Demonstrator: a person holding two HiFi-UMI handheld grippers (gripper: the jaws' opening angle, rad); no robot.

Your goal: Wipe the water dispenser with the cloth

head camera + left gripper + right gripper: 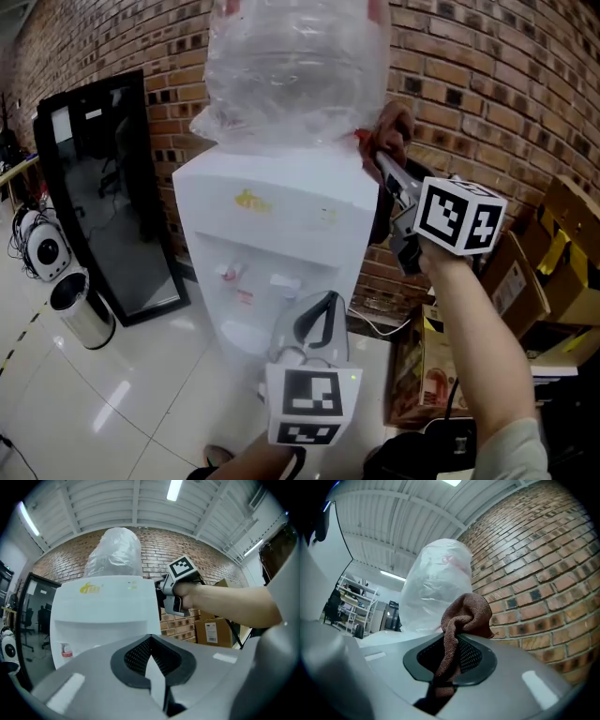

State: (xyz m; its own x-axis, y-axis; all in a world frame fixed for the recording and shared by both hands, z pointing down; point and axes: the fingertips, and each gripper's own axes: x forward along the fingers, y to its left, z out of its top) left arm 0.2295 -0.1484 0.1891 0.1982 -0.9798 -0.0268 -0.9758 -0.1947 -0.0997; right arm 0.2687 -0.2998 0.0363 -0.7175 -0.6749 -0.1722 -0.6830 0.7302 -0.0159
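Note:
The white water dispenser [281, 216] stands against the brick wall, and on top of it sits a bottle [291, 75] wrapped in clear plastic. My right gripper [380, 157] is at the dispenser's top right corner, shut on a brown cloth [388, 127]. In the right gripper view the cloth [466, 613] bunches out of the jaws of the right gripper [457, 639], just in front of the bottle [433, 583]. My left gripper [323, 305] hangs low in front of the dispenser, apart from it. Its jaws meet at the tips of the left gripper [150, 638] with nothing between them.
A tall black glass-fronted cabinet [103, 187] stands left of the dispenser, with a steel bin [80, 309] and a white round device [45, 248] on the tiled floor nearby. Cardboard boxes [553, 262] are stacked at the right. The brick wall [534, 564] is close behind.

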